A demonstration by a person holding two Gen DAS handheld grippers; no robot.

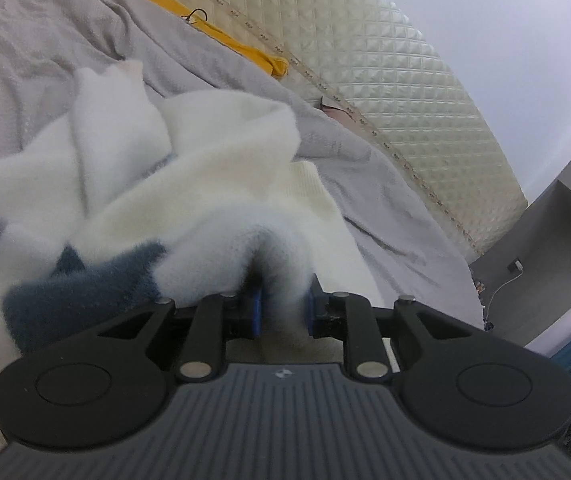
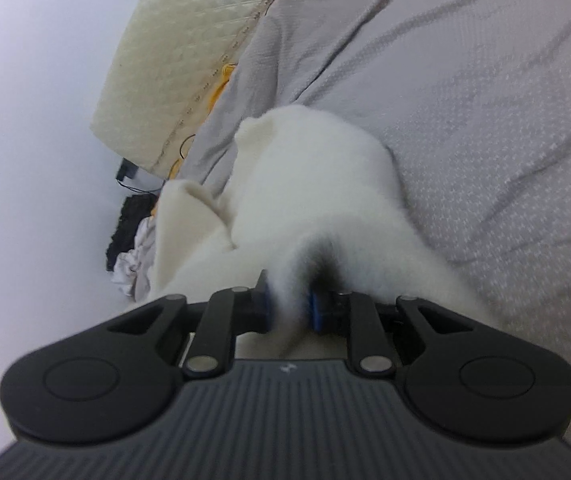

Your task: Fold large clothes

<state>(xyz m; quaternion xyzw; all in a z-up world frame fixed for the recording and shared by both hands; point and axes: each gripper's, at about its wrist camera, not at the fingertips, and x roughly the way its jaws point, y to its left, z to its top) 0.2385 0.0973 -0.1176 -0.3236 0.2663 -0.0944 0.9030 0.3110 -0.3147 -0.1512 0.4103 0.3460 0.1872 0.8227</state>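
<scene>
A fluffy white garment (image 1: pixel 205 168) with a dark blue patch (image 1: pixel 85 292) and a cream ribbed hem (image 1: pixel 309 188) lies bunched on the grey bed sheet (image 1: pixel 45 40). My left gripper (image 1: pixel 283 304) is shut on a fold of its white fleece, blue pads pinching it. In the right wrist view the same white garment (image 2: pixel 317 184) rises from the grey sheet (image 2: pixel 485 120). My right gripper (image 2: pixel 291 304) is shut on another fold of it. The fleece hides both sets of fingertips.
A cream quilted mattress edge (image 1: pixel 385 60) runs behind the sheet, with a yellow cloth (image 1: pixel 221 36) and black cord along it. It also shows in the right wrist view (image 2: pixel 189 40), with dark and white clothes (image 2: pixel 129 240) heaped below. A grey wall unit (image 1: pixel 545 240) stands right.
</scene>
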